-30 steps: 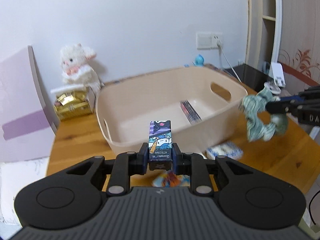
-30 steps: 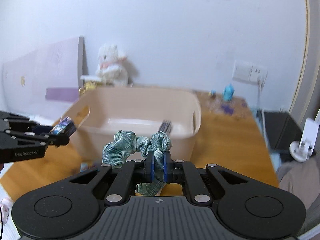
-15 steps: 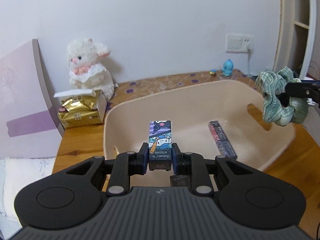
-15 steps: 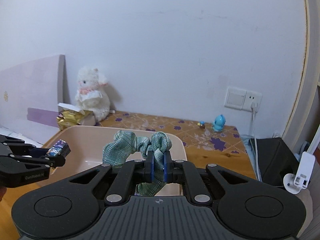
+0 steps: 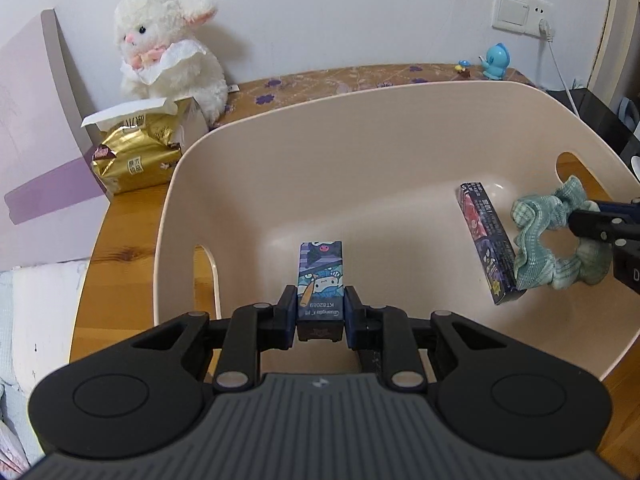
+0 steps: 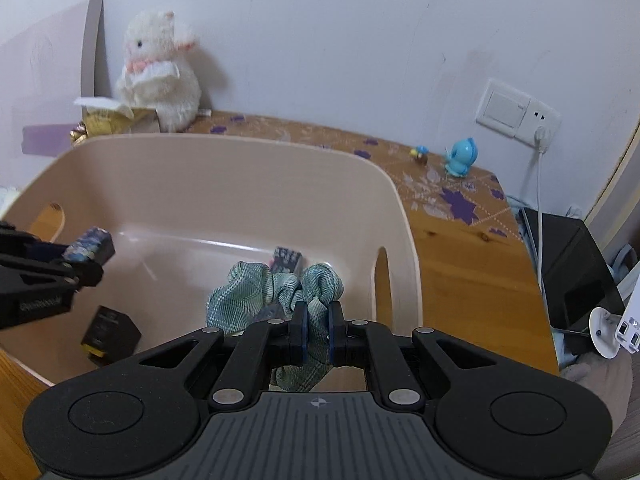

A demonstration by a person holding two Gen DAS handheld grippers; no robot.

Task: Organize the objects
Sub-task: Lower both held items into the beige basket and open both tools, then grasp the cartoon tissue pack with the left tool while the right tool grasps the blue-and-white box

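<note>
My left gripper (image 5: 321, 312) is shut on a small purple cartoon box (image 5: 321, 276) and holds it inside the beige bin (image 5: 360, 120), near its left end. My right gripper (image 6: 317, 330) is shut on a green plaid scrunchie (image 6: 276, 292) and holds it over the bin's right end (image 6: 400, 216). In the left wrist view the scrunchie (image 5: 552, 236) hangs beside a long dark patterned box (image 5: 484, 240) lying in the bin. A small black box (image 6: 110, 330) lies on the bin floor under the left gripper (image 6: 90, 258).
A white plush lamb (image 5: 168, 48) and a gold tissue pack (image 5: 136, 156) stand behind the bin on the wooden table (image 5: 120, 248). A purple board (image 5: 36, 152) leans at left. A blue toy (image 6: 462, 158), wall socket (image 6: 516, 114) and black box (image 6: 576, 264) are at right.
Both grippers have moved forward and down into the bin with their loads still held. The bin now fills both views.
</note>
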